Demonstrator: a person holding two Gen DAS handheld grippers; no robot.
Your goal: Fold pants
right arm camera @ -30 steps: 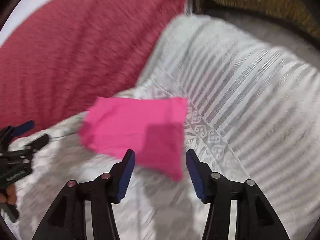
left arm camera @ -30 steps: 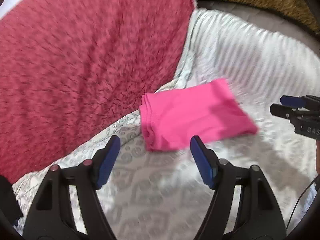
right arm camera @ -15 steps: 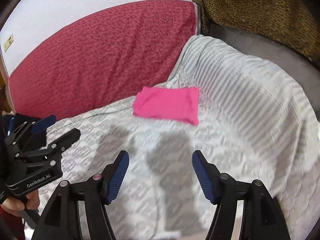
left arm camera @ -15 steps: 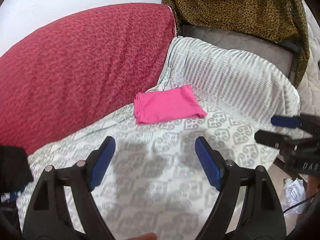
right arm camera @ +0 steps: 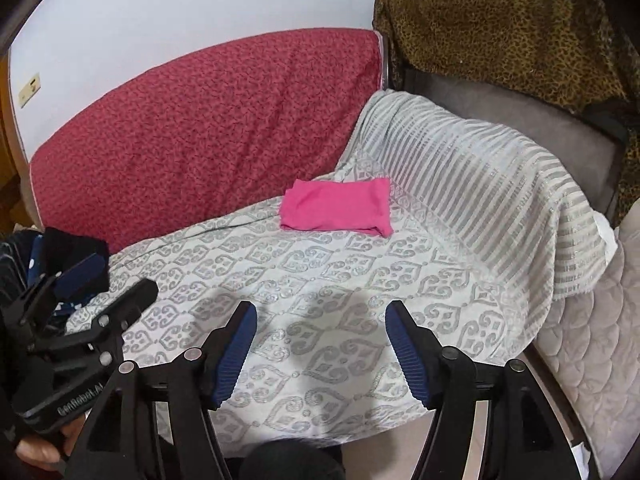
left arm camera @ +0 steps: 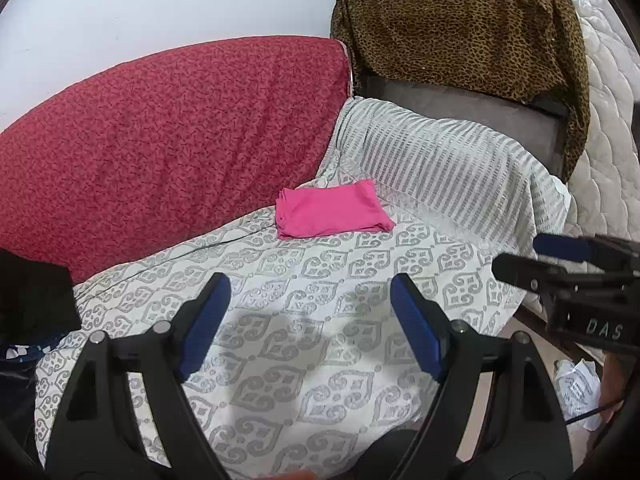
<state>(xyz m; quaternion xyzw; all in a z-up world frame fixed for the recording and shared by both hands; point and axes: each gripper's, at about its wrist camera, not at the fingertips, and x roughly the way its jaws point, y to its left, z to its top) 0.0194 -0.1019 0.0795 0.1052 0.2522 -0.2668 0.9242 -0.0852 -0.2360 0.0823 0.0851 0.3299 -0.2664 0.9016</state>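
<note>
A: How far along is the fold?

B: It looks finished. The pink pants lie in a compact packet on the bed cover, well ahead of the left hand-held gripper.

A: And the right hand-held gripper?

B: Both point down at the bed, jaws apart and empty, the pants far beyond.

Home bedroom, patterned bedspread, red bolster, quilted mattress

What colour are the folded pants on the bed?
Bright pink. The small folded pink fabric pants show best in the right wrist view, lying on the grey-patterned white bedspread.
</note>
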